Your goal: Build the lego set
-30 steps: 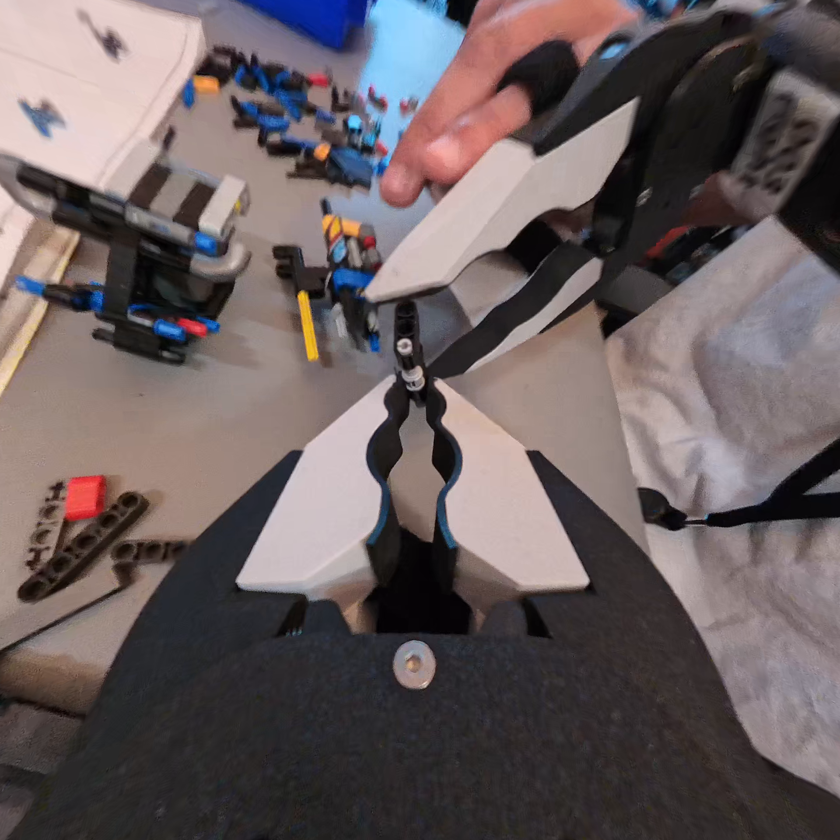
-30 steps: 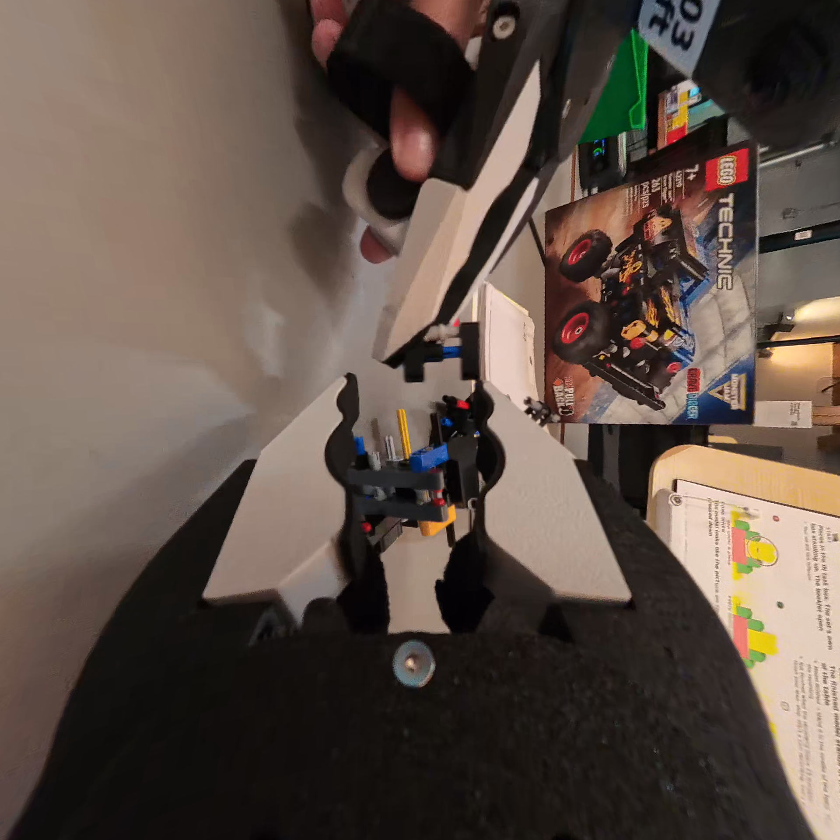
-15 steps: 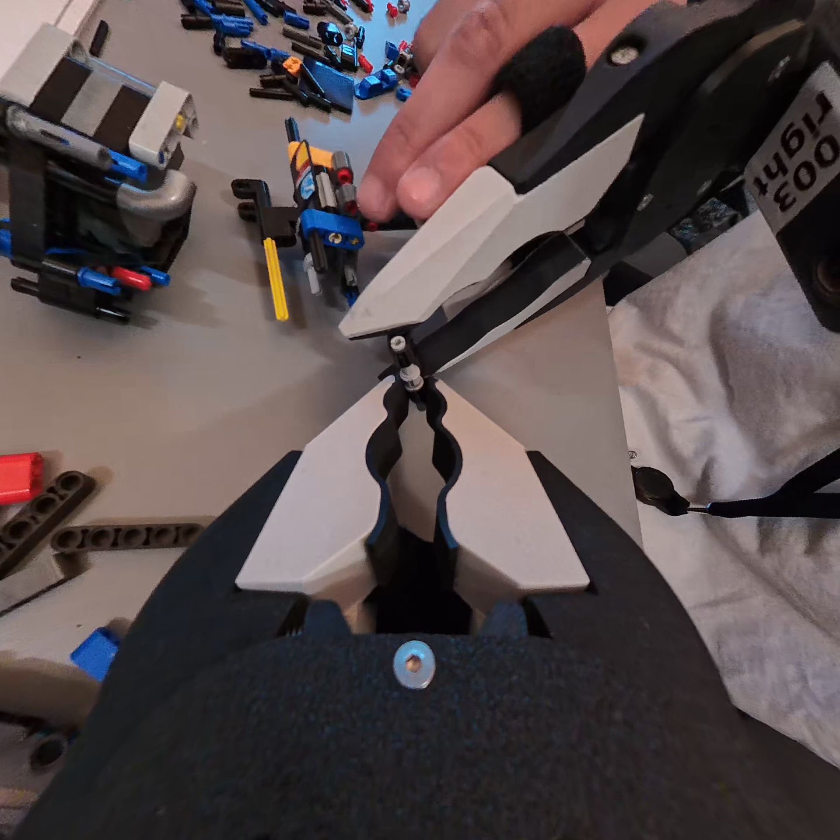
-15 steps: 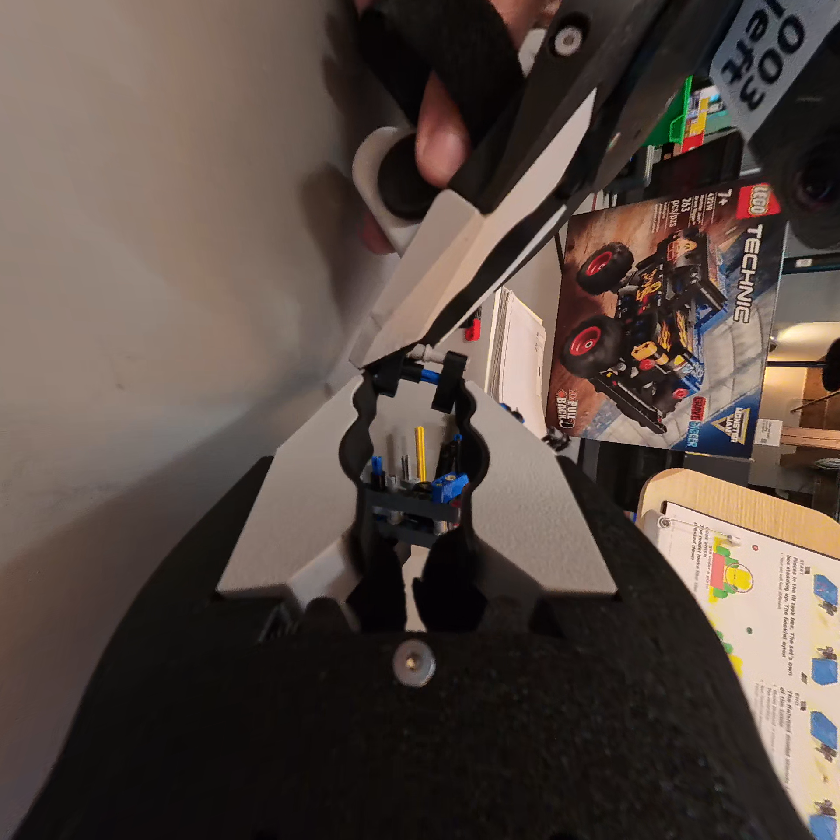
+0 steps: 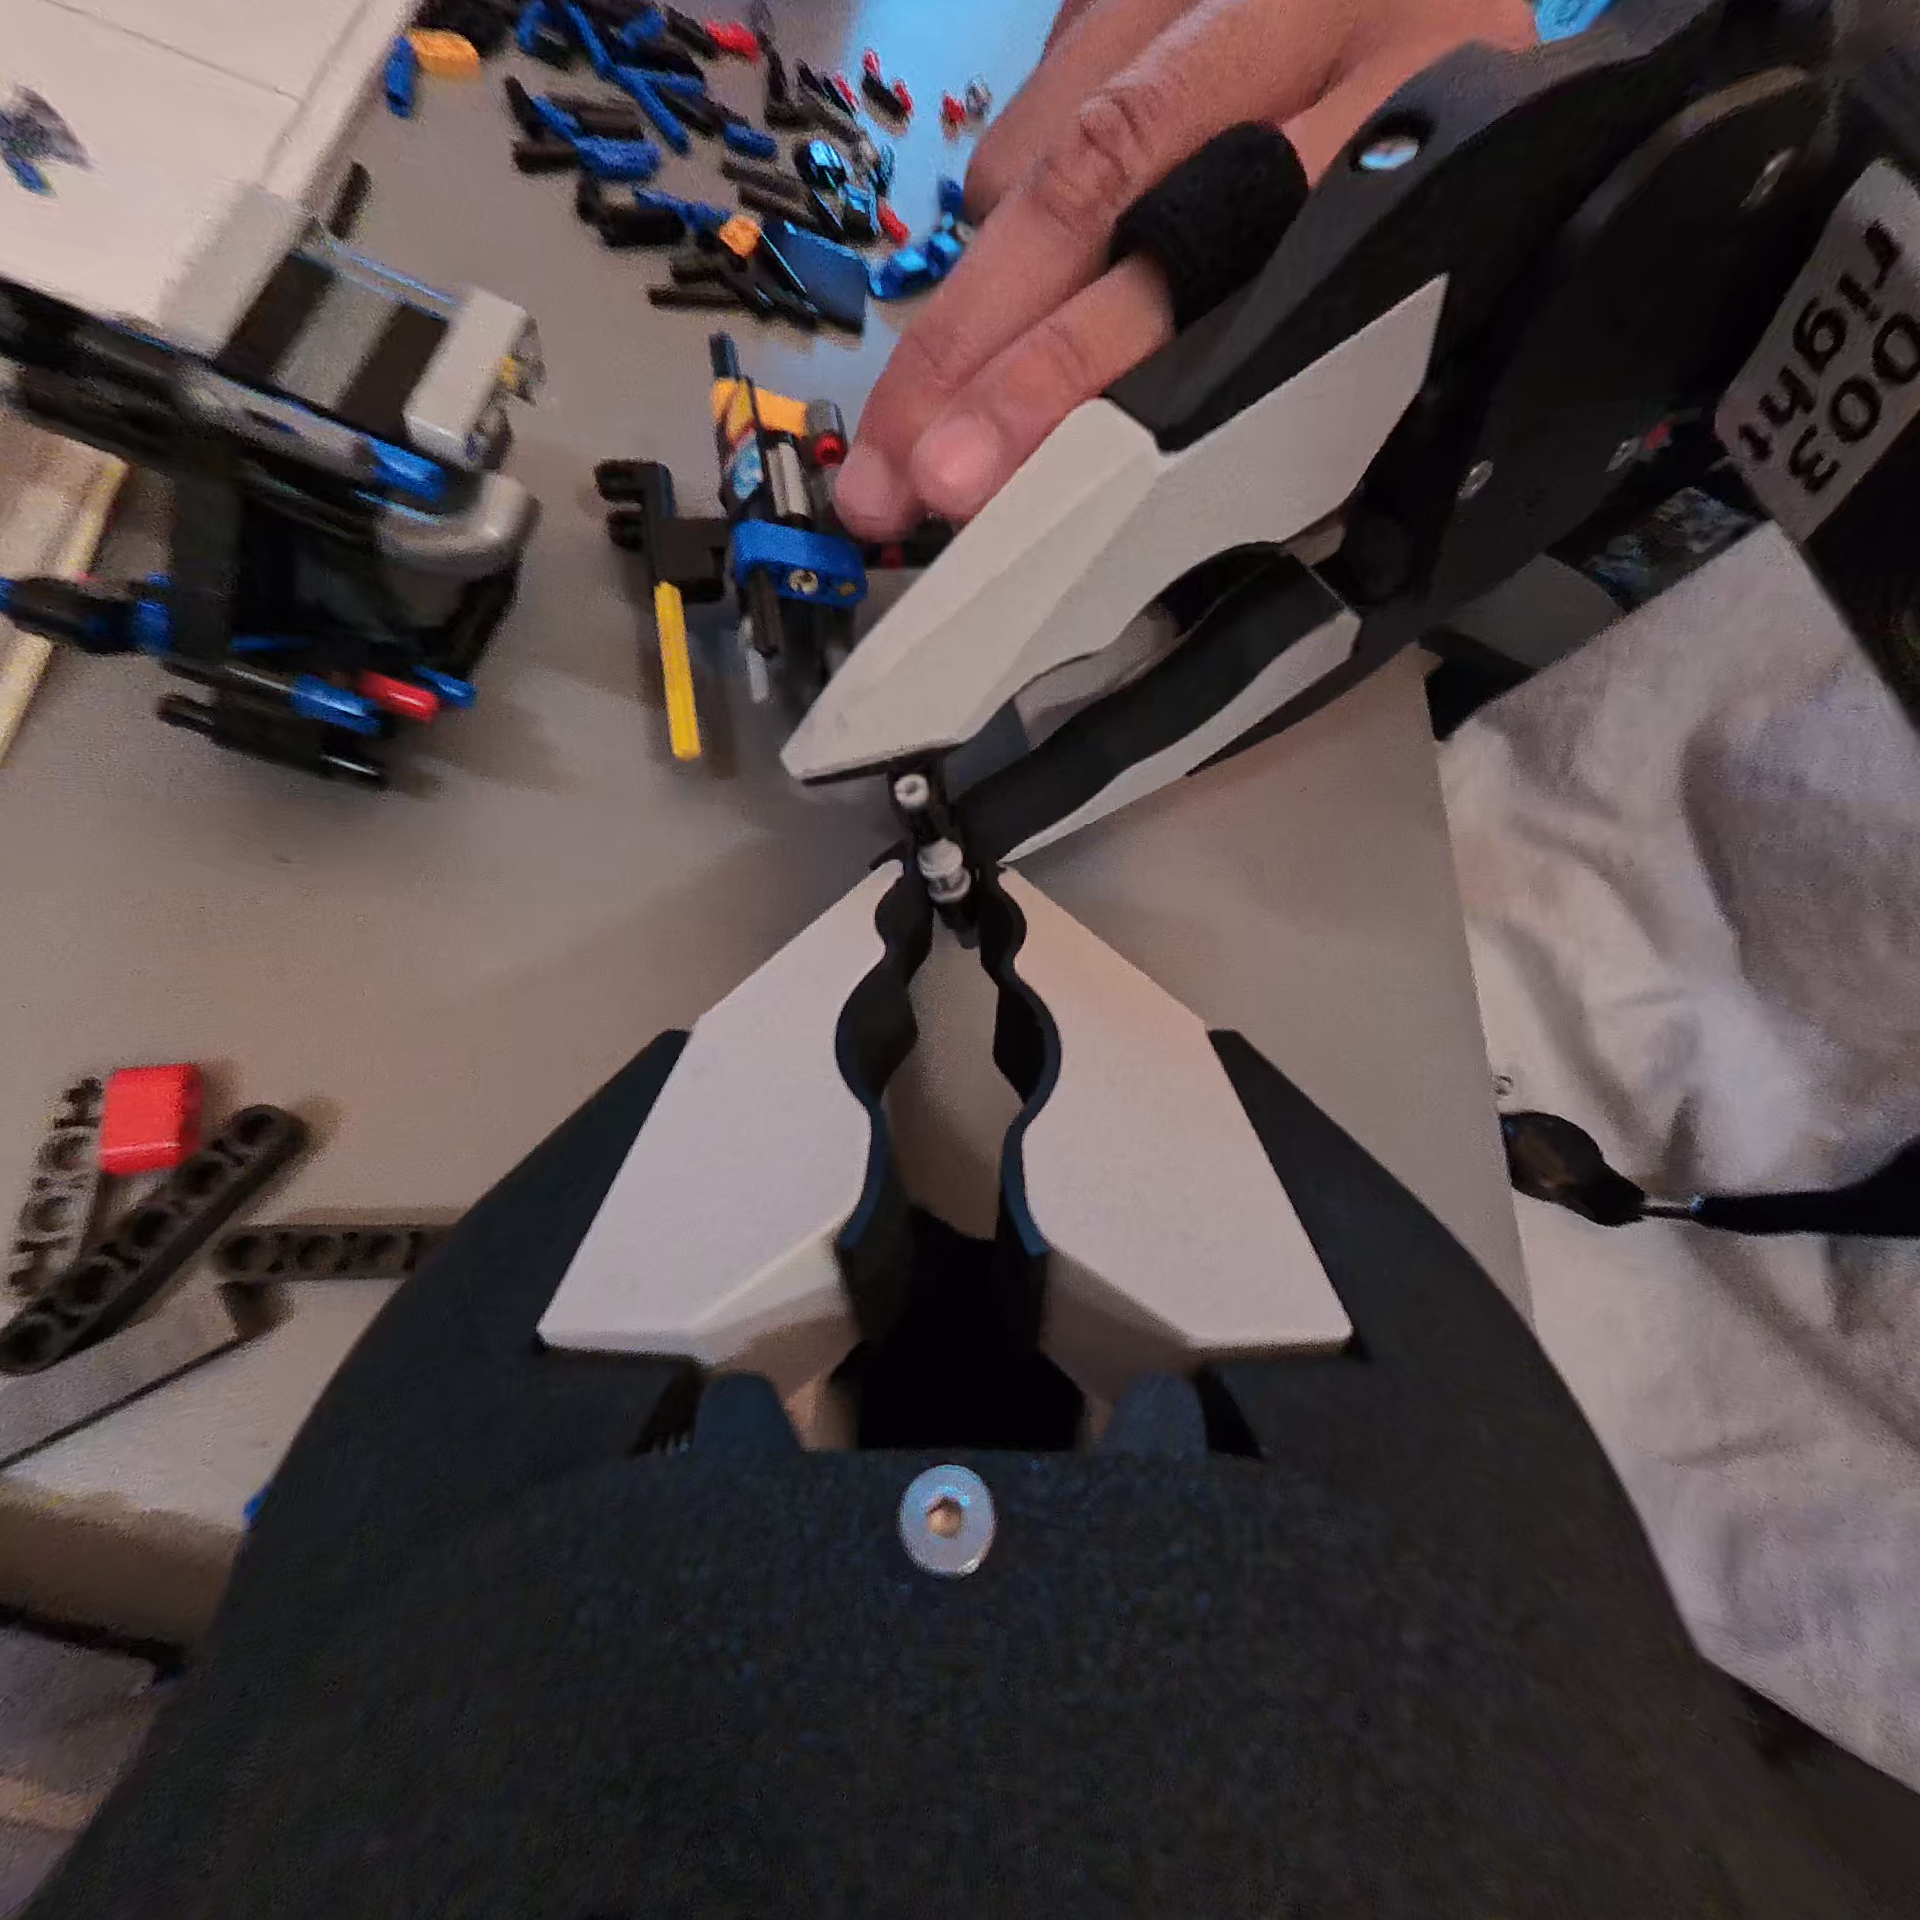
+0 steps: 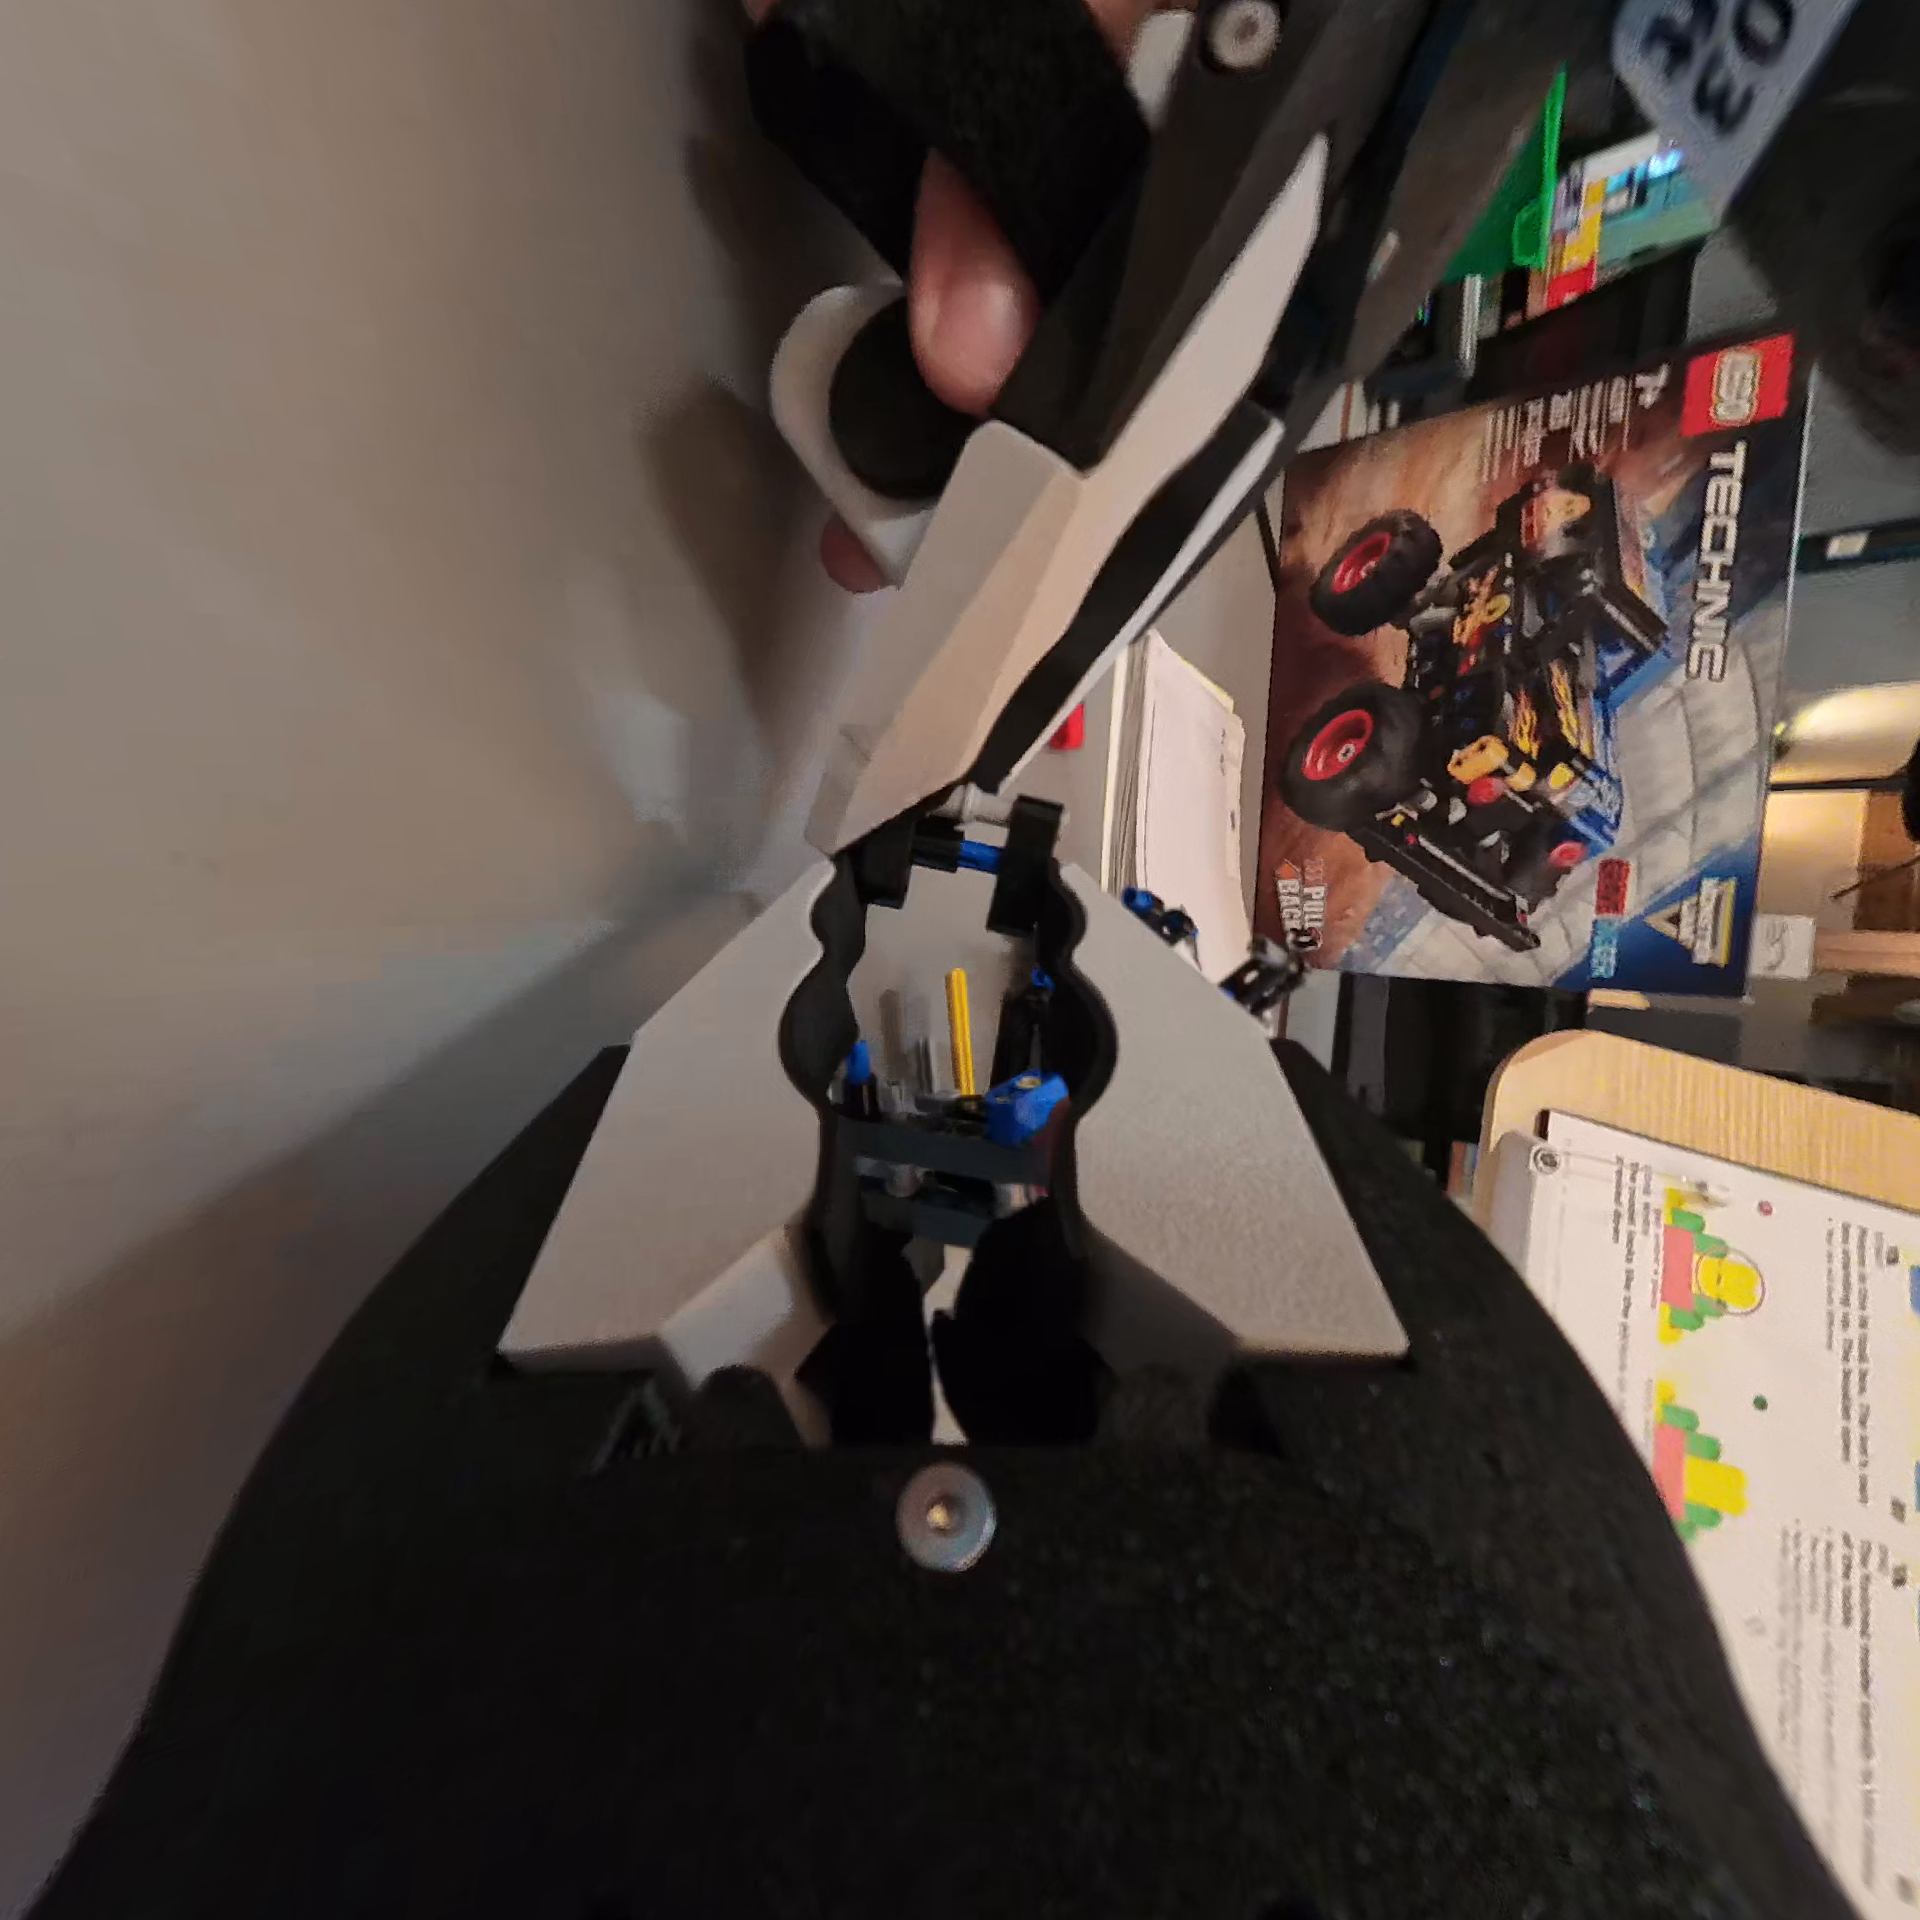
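Observation:
My left gripper (image 5: 940, 883) is shut on a small black connector piece (image 5: 928, 831) with grey pins, held above the grey table. My right gripper (image 5: 896, 777) comes in from the upper right, and its tips close over the top of the same piece. In the right wrist view, my right gripper (image 6: 945, 868) pinches the piece's two black ends (image 6: 1023, 857), which a blue pin joins. The left gripper (image 6: 904, 810) comes down from above onto the piece. A hand (image 5: 1039, 312) holds the right gripper.
A part-built black, grey and blue chassis (image 5: 312, 468) stands at the left. A small sub-assembly with a yellow axle (image 5: 769, 540) lies behind the grippers. Loose parts (image 5: 727, 156) lie at the back, with black beams and a red brick (image 5: 135, 1195) at the front left. A white cloth (image 5: 1714, 935) is on the right. The set's box (image 6: 1558, 675) and an instruction sheet (image 6: 1714, 1403) show in the right wrist view. The tips of both grippers are at nearly the same place. The right tips stand about 11 cm off the red brick (image 5: 135, 1195).
The right gripper was open and apart from the piece. It has moved in and closed its fingers on the piece, which the left gripper still holds.

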Available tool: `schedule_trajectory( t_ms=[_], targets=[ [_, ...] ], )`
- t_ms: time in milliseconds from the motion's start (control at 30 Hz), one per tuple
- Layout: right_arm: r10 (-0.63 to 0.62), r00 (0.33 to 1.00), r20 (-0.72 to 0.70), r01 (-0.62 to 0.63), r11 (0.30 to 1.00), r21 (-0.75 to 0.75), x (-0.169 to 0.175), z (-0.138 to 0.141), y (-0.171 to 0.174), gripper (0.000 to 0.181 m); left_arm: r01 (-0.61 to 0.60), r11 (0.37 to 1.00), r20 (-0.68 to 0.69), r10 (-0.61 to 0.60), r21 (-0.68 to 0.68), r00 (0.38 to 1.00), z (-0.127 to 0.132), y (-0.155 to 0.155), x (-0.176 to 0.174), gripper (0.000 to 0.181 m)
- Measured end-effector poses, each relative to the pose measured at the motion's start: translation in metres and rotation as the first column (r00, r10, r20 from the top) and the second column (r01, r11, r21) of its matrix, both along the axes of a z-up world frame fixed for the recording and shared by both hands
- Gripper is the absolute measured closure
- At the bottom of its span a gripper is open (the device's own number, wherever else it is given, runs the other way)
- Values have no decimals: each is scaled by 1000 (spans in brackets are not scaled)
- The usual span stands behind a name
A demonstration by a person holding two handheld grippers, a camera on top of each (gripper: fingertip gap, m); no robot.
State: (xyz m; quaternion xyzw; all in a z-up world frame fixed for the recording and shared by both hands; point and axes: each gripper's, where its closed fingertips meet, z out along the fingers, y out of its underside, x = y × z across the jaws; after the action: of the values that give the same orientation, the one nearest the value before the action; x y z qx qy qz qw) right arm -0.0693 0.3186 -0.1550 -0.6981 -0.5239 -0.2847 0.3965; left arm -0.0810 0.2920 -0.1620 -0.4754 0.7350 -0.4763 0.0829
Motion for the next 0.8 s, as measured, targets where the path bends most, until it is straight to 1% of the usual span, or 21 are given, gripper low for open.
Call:
schedule_trajectory(
  t_ms=[67,100,133,200,233,300,367,433,467,567,600,700,767,800],
  targets=[
    [-29,999,-19,30,999,28,4,9,3,148,-36,999,46,36,-5,998,9,6,5,170],
    [-26,1000,-16,27,998,53,4,14,3,148,-57,998,66,57,-6,996,13,10,6,160],
    [-33,999,-25,35,997,65,4,19,3,148,-61,998,77,63,-26,995,18,10,6,159],
    [-48,999,-14,49,996,79,6,23,3,148,-58,997,87,62,-57,994,22,8,7,167],
    [-47,999,0,47,996,76,7,22,3,148,-67,996,101,72,-52,992,24,9,9,166],
    [-54,998,20,52,997,60,11,16,3,148,-83,993,140,94,-85,986,36,12,11,165],
    [-50,998,24,49,997,55,12,12,3,148,-96,989,131,110,-110,985,39,17,11,161],
    [-44,999,14,43,998,52,9,12,3,148,-101,985,118,119,-142,986,37,16,13,161],
    [-42,999,15,42,998,54,7,12,3,148,-103,984,107,119,-147,987,35,15,14,163],
    [-46,998,34,44,997,60,6,12,4,148,-106,979,113,126,-172,986,36,13,15,176],
    [-46,998,29,44,997,67,7,13,4,147,-114,976,111,136,-185,984,37,14,15,176],
    [-50,999,-17,51,996,71,6,16,5,147,-115,966,113,144,-232,983,41,15,15,176],
    [-35,995,-89,42,996,78,3,19,6,146,-110,947,96,145,-303,985,46,16,14,176],
    [-37,989,-145,48,996,70,2,22,6,138,-123,926,87,164,-356,983,51,21,15,176]
  ],
)
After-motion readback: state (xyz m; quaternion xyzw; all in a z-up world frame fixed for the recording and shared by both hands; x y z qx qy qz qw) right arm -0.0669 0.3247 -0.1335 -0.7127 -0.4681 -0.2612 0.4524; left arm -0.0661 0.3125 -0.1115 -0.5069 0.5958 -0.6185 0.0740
